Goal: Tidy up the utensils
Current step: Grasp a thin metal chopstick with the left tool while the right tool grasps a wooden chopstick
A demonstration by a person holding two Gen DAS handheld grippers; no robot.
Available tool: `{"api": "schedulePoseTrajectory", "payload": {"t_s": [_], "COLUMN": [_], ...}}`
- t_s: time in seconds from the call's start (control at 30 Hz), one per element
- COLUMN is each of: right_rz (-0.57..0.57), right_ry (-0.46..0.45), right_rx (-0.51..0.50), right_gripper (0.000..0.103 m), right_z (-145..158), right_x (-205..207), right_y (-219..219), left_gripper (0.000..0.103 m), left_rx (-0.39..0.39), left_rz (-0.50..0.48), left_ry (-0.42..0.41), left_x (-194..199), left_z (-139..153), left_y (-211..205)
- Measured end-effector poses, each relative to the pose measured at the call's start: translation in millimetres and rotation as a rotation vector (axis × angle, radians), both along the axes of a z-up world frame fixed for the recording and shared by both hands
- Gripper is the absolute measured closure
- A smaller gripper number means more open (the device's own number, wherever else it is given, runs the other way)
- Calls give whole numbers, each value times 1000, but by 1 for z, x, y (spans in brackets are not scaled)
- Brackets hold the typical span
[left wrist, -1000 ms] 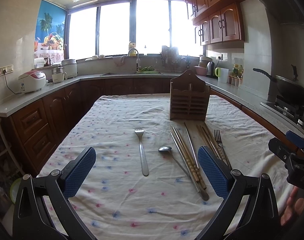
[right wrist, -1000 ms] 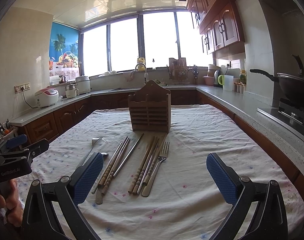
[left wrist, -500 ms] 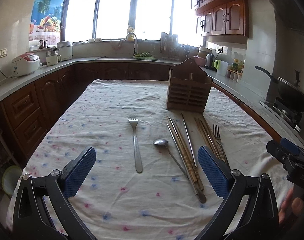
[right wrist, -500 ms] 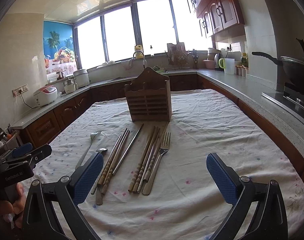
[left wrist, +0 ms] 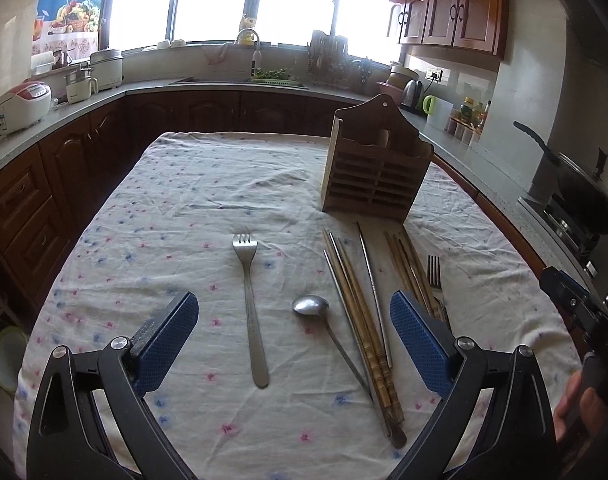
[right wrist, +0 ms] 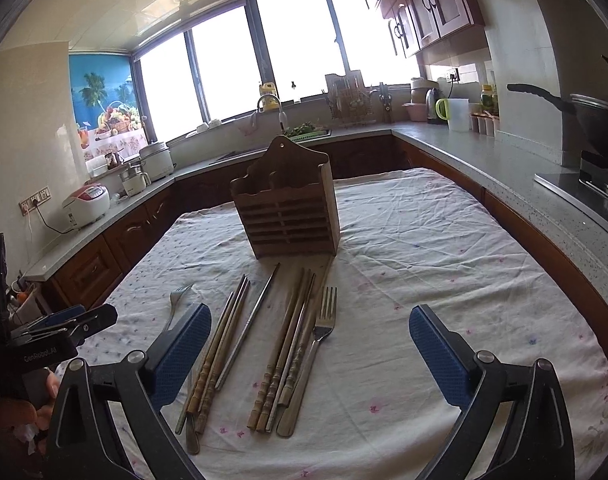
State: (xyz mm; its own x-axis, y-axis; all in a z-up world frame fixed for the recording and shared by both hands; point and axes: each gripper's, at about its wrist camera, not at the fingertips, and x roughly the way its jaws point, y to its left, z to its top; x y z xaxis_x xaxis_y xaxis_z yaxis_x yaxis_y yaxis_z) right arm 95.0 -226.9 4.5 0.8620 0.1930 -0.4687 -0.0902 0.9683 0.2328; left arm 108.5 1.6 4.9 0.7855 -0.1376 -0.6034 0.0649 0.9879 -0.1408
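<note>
Left claw [left wrist: 292,332]: jaws stood wide apart with nothing between the pads, and had just been closing a little; it hung above the near edge of the tabletop.
Right claw [right wrist: 309,346]: jaws stood wide apart, gripping nothing, above the near right part of the tabletop.
Lone fork [left wrist: 250,304]: lay flat at 12 o'clock of the left claw, tines pointing away, apart from the other utensils.
Spoon [left wrist: 311,305]: lay just at 3 o'clock of the lone fork, its handle running under the nearest chopsticks.
Left chopstick bundle [right wrist: 220,344]: lay at 12 o'clock of the right claw's left finger, with one metal stick beside it.
Right chopstick bundle [right wrist: 292,344]: lay between the right claw's fingers, touching the second fork.
Second fork [right wrist: 317,344]: lay at 3 o'clock of that bundle, tines pointing away.
Wooden utensil holder [right wrist: 288,212]: stood upright at 12 o'clock, beyond the utensil tips.
Tablecloth [right wrist: 443,248]: white, dotted, wrinkled, covered the tabletop.
</note>
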Motion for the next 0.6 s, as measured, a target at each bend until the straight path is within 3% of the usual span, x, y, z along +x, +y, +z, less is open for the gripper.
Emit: {"api": "schedulePoseTrajectory", "payload": {"t_s": [0.3,0.6], "right_rz": [32,41], "right_ry": [88,191], "right_rx": [42,66], "right_gripper": [27,47], "right_z": [-2,-18], "right_x": [54,118], "right_y": [1,-4], "left_gripper": [20,38], "left_rx": [-41,-10], "left_rz": [-55,-174], "left_ry": [118,194], "left_x": [53,111], "left_z": [-9,-14], "left_y": [-6,-42]}}
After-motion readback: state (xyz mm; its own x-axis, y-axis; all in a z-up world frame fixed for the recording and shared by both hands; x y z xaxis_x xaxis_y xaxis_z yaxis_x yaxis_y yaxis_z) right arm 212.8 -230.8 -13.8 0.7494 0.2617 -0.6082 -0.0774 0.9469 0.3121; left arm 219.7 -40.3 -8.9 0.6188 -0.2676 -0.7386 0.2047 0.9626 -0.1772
